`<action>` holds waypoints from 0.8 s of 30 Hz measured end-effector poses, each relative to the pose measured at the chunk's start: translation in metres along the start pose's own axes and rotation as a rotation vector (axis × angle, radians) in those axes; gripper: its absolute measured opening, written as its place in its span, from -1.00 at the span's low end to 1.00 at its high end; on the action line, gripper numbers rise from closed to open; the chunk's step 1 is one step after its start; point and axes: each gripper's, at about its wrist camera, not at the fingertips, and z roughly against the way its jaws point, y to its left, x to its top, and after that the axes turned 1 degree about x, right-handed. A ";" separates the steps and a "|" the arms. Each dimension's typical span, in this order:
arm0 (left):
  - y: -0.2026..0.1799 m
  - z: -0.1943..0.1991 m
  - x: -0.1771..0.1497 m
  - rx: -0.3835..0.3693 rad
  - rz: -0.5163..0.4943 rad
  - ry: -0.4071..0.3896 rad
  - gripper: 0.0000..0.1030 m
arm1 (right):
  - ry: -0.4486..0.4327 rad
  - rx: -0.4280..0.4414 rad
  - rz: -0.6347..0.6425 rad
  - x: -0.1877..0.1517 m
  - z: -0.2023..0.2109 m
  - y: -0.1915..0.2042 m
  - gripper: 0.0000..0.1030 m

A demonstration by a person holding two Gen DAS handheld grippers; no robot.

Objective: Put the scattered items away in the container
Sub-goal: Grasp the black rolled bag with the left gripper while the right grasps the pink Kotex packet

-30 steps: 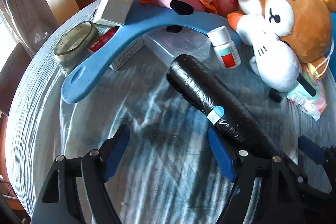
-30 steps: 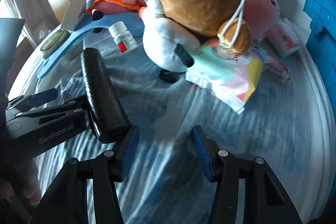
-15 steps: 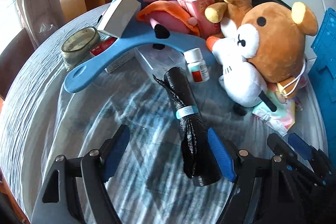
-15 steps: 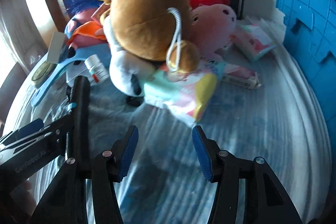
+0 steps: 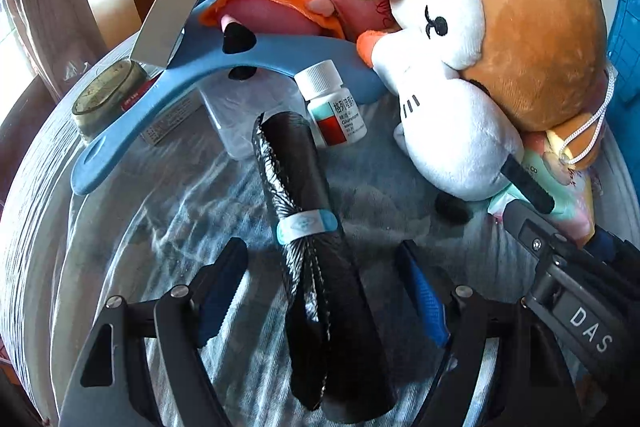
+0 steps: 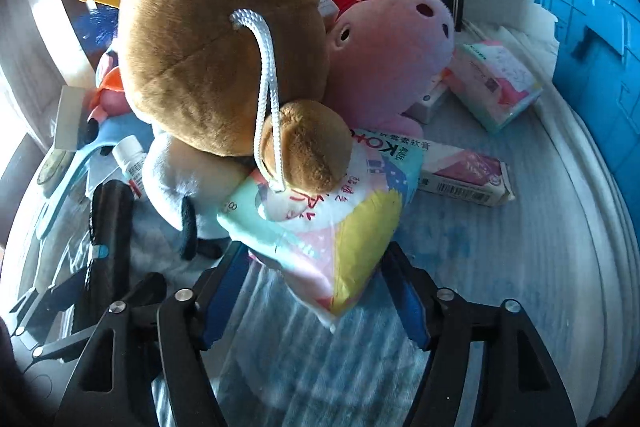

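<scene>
Since the prior frame both claws had advanced: the black bag roll (image 5: 316, 239), then beside the left claw's right finger, now lay between its fingers, and the pastel tissue pack (image 6: 320, 227) had come between the right claw's fingers.

Blue container (image 6: 592, 39) stood at far right of the table (image 6: 520, 287), well apart from both targets. Brown bear plush (image 6: 208, 51) rested on the tissue pack's far end.

Left claw (image 5: 320, 291): released, fingers either side of the roll, apparently not touching. Right claw (image 6: 316, 291): spread, fingers flanking the pack's near corner, no squeeze visible.

Judgement: approach-to-grasp step, two items at once. Next move calls for clenching both claws, then lifting; the pack probably needs sliding from under the bear first.
</scene>
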 end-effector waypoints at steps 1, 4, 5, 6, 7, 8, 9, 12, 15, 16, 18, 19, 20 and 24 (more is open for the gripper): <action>0.001 -0.001 0.001 -0.007 0.006 -0.003 0.49 | 0.003 0.006 -0.001 0.001 -0.003 0.000 0.53; 0.003 -0.004 0.001 -0.014 0.022 -0.014 0.58 | -0.006 0.004 0.007 0.006 -0.010 0.002 0.64; 0.003 -0.005 0.001 -0.001 0.025 -0.018 0.71 | -0.011 -0.003 0.014 0.007 -0.012 0.003 0.66; 0.004 -0.006 0.001 0.008 0.030 -0.021 0.76 | -0.017 -0.010 0.022 0.008 -0.013 0.003 0.67; 0.005 -0.006 0.000 0.007 0.035 -0.024 0.80 | -0.021 -0.011 0.026 0.008 -0.014 0.003 0.67; 0.006 -0.006 -0.001 0.004 0.037 -0.027 0.80 | -0.023 -0.010 0.027 0.008 -0.014 0.003 0.67; 0.005 -0.006 -0.001 0.002 0.034 -0.032 0.79 | -0.022 -0.009 0.028 0.008 -0.013 0.002 0.66; -0.002 0.001 -0.005 -0.026 -0.003 -0.049 0.33 | -0.014 -0.012 0.030 0.006 -0.010 -0.001 0.56; -0.010 0.009 -0.010 -0.001 -0.036 -0.066 -0.04 | 0.000 -0.032 0.028 0.001 -0.001 -0.011 0.51; -0.011 0.011 -0.012 -0.005 -0.040 -0.067 -0.08 | 0.004 -0.041 0.031 -0.002 0.002 -0.015 0.51; -0.011 0.013 -0.017 -0.017 -0.037 -0.072 -0.08 | 0.012 -0.052 0.031 -0.010 0.010 -0.023 0.51; -0.010 0.014 -0.019 -0.023 -0.032 -0.079 -0.08 | 0.014 -0.054 0.035 -0.014 0.013 -0.027 0.51; -0.009 0.014 -0.020 -0.029 -0.025 -0.086 -0.07 | 0.012 -0.053 0.042 -0.019 0.016 -0.030 0.52; -0.002 0.011 -0.021 -0.017 0.006 -0.092 0.16 | -0.033 -0.090 0.058 -0.031 0.019 -0.036 0.61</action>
